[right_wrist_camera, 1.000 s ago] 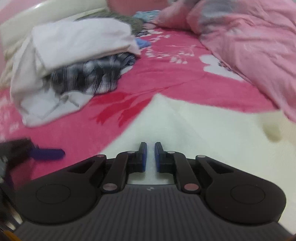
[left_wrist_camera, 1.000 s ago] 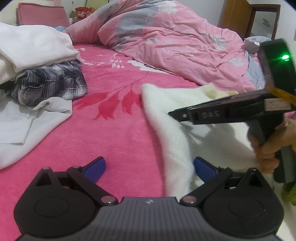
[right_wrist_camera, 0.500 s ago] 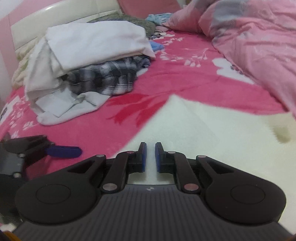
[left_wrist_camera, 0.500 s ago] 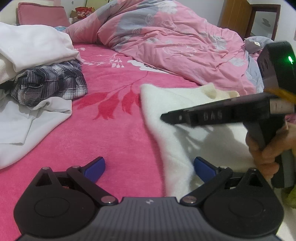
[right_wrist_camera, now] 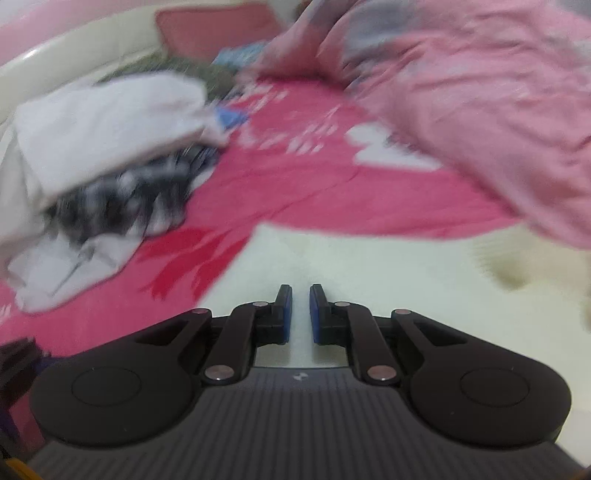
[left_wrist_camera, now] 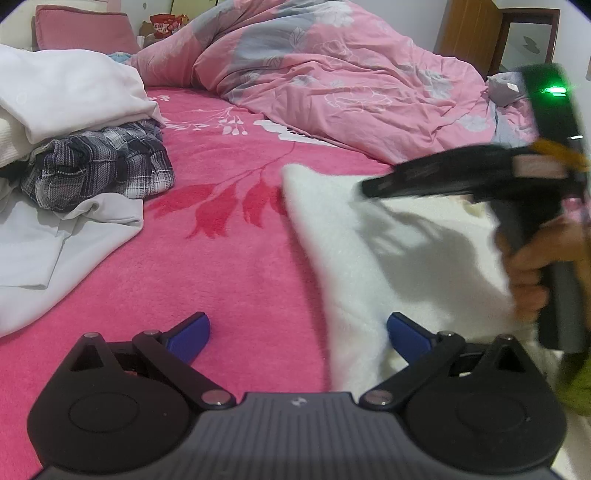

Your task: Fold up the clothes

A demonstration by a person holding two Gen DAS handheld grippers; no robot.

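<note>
- A bed covered in a bright pink floral blanket [left_wrist_camera: 229, 258] is filling both views, with a crumpled pink quilt [left_wrist_camera: 332, 81] lying across its far side.
- A fluffy white garment [left_wrist_camera: 351, 258] is lying flat on the blanket, on the right in the left wrist view.
- A pile of white clothes [left_wrist_camera: 62, 88] and a dark plaid garment [left_wrist_camera: 96, 166] are sitting well apart from it, on the left.
- A pink pillow [left_wrist_camera: 81, 33] and a wooden door [left_wrist_camera: 469, 33] are showing at the back.
- The left gripper [left_wrist_camera: 297, 330] is hovering with its jaws wide apart, one blue pad over the white garment's edge.
- The right gripper [right_wrist_camera: 300, 314], gripped by a hand [left_wrist_camera: 532, 266], is hanging over the garment with its jaws nearly together and nothing visibly between them.
- The right wrist view is blurring heavily, so the far clothes are hard to make out.
</note>
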